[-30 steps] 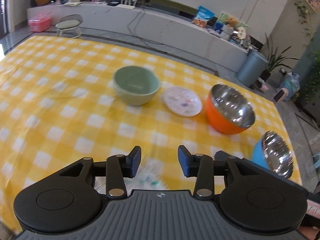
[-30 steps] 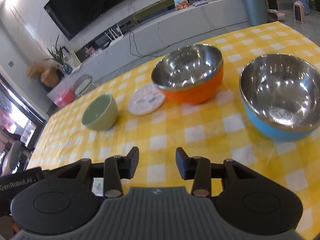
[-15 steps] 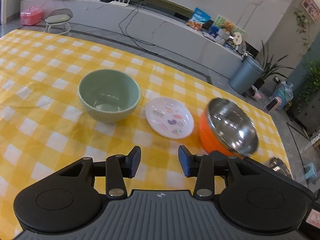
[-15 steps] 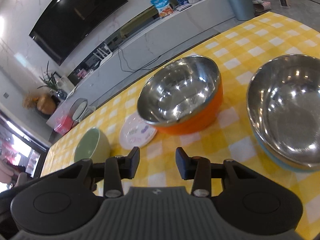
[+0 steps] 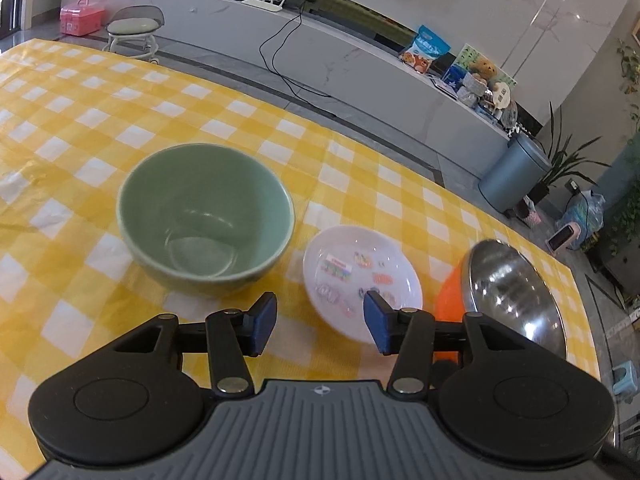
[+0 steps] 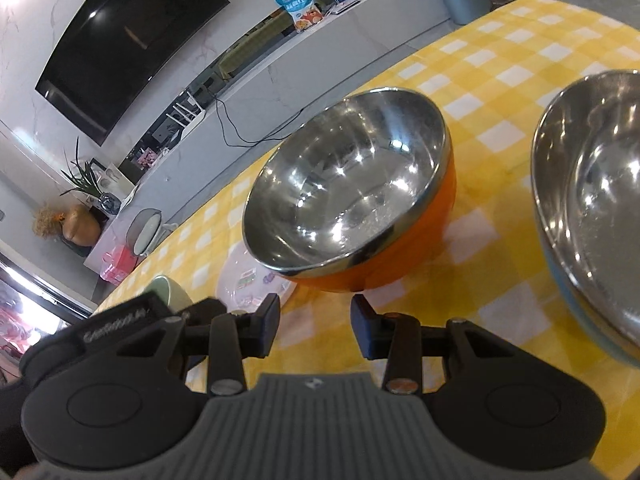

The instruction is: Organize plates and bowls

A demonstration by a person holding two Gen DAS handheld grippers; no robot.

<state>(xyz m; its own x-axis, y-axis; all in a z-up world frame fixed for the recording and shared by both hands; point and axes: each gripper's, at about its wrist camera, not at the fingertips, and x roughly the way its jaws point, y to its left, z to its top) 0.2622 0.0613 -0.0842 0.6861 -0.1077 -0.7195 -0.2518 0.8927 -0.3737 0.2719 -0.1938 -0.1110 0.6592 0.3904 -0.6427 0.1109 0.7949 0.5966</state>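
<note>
On yellow checked tablecloth, bowls, plate, both hand-held grippers apart, empty, left widening.

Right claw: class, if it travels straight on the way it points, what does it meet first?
Probably the orange bowl, its near wall just ahead of the open right claw; depth is uncertain.
</note>
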